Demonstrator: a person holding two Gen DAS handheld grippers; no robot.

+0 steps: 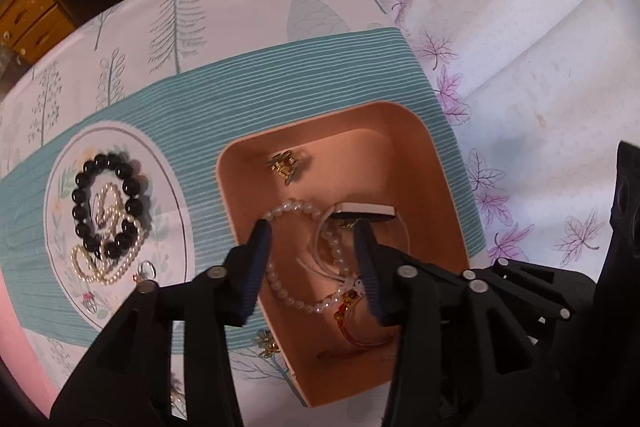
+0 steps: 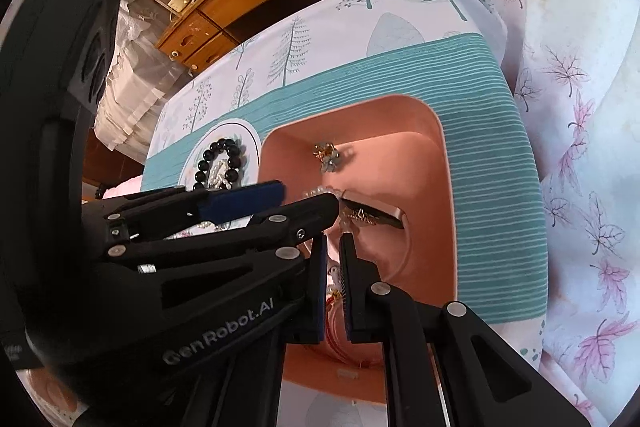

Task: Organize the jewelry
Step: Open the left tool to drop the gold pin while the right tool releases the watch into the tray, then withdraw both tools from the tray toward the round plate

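A: Where does the jewelry sit?

B: Mostly in two spots. In the left wrist view, the pink box (image 1: 436,163) takes the centre, open-topped, on the teal striped cloth (image 1: 248,95). Inside, a white pearl bracelet (image 1: 280,287) loops across the floor, a gold hair clip (image 1: 283,165) lies toward 12 o'clock, and a red string bracelet (image 1: 356,323) lies toward 5 o'clock.

A: And the rest?

B: At 9 o'clock from the box is a round plate (image 1: 176,195) with a black bead bracelet (image 1: 106,205) and a pearl necklace (image 1: 106,263) tangled inside and under it. A small gold flower piece (image 1: 266,343) lies on the cloth just outside the box's near left corner.

A: The left gripper?

B: The left gripper (image 1: 314,267) hangs over the box with its jaws spread wide, nothing between them; the pearl loop shows in the gap below.

A: The right one?

B: In the right wrist view the right gripper (image 2: 333,283) reaches into the box (image 2: 446,163), jaws drawn narrow with a slim gap. White and red strands show in that gap, but I cannot tell whether the pads actually pinch them. The left gripper crosses in from 9 o'clock, just above it.

A: Anything else in the box?

B: A dark flat piece with gold trim (image 2: 372,215), near the middle.
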